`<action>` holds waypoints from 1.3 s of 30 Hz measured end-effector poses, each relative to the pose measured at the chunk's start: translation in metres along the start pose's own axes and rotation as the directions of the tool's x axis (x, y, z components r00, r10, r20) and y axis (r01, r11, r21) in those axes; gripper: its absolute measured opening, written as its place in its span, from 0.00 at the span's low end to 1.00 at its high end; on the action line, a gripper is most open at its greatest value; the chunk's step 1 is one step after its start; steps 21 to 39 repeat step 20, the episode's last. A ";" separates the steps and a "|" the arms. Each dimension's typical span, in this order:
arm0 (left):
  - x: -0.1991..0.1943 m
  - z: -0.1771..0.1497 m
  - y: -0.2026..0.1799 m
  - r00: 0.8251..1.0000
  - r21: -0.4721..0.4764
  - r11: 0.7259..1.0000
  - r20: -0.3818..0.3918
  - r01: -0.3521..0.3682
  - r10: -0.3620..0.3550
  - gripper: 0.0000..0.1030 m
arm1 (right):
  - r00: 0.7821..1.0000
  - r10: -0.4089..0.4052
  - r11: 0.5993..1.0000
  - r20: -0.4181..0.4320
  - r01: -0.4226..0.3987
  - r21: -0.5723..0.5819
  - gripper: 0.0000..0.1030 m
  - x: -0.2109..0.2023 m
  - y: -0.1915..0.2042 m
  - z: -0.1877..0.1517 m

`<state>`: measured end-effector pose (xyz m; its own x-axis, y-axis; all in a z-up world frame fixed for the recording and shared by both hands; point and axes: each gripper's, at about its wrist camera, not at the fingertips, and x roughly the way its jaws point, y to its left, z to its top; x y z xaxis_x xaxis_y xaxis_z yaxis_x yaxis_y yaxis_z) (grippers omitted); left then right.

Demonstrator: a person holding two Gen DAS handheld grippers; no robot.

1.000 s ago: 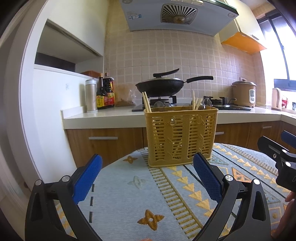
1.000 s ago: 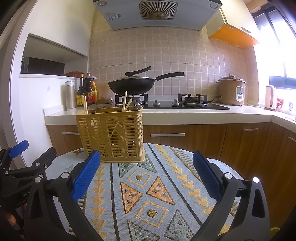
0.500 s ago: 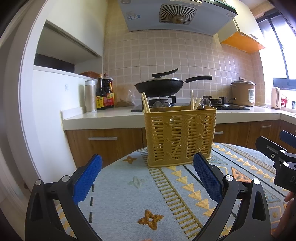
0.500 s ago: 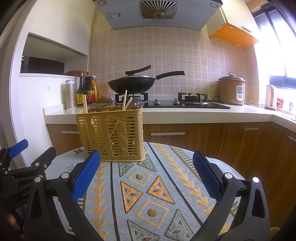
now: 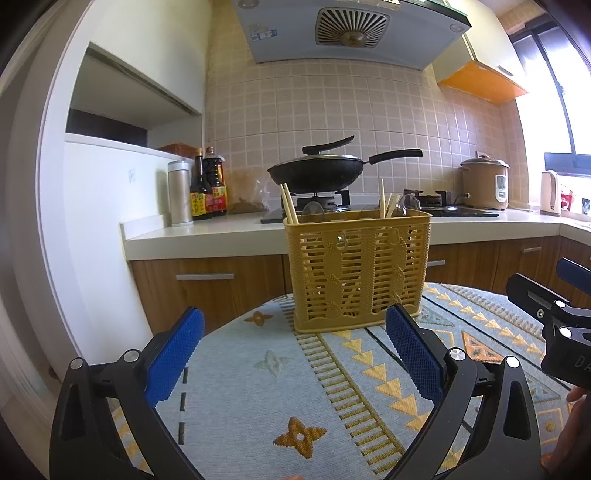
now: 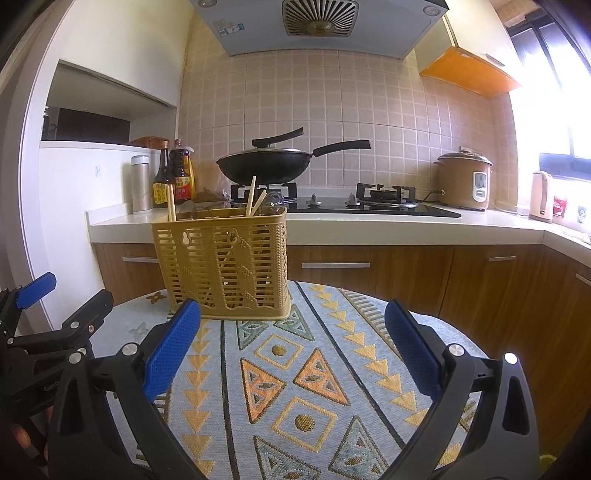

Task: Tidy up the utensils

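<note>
Chopsticks (image 5: 289, 209) already stand in the yellow basket (image 5: 357, 273) on the tabletop (image 5: 280, 391), nothing left outside; both grippers, left (image 5: 294, 354) and right (image 6: 291, 354), hover empty, fingers apart.

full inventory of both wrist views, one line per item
utensil basket: 1, yellow plastic, on the table, far side
chopsticks: several, pale wood, standing in the basket
tablecloth: 1, light blue with orange and yellow pattern, on the table
wok: 1, black, lidded, on the left burner
stove: 1, black, on the counter
range hood: 1, pale blue, above the stove
rice cooker: 1, tan, right of the stove
kettle: 1, cream, far right of the counter
sauce bottles: 2, dark, left of the stove
canister: 1, silver, beside the bottles
left gripper: 1, black with blue pads, open, empty
right gripper: 1, same, open, empty
</note>
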<state>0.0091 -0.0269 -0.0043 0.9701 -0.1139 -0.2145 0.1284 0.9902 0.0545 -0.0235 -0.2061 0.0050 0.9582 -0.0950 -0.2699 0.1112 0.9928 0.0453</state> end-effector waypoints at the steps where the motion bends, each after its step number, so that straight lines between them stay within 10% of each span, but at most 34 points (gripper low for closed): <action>1: 0.000 0.000 0.000 1.000 0.000 1.000 0.000 0.001 -0.001 0.93 | 1.000 0.000 1.000 -0.001 0.000 0.000 0.93 0.000 0.000 0.000; 39: -0.001 -0.002 -0.004 0.998 0.017 0.998 -0.007 0.065 -0.065 0.93 | 1.000 0.003 1.000 -0.012 -0.003 -0.010 0.93 0.003 0.000 -0.002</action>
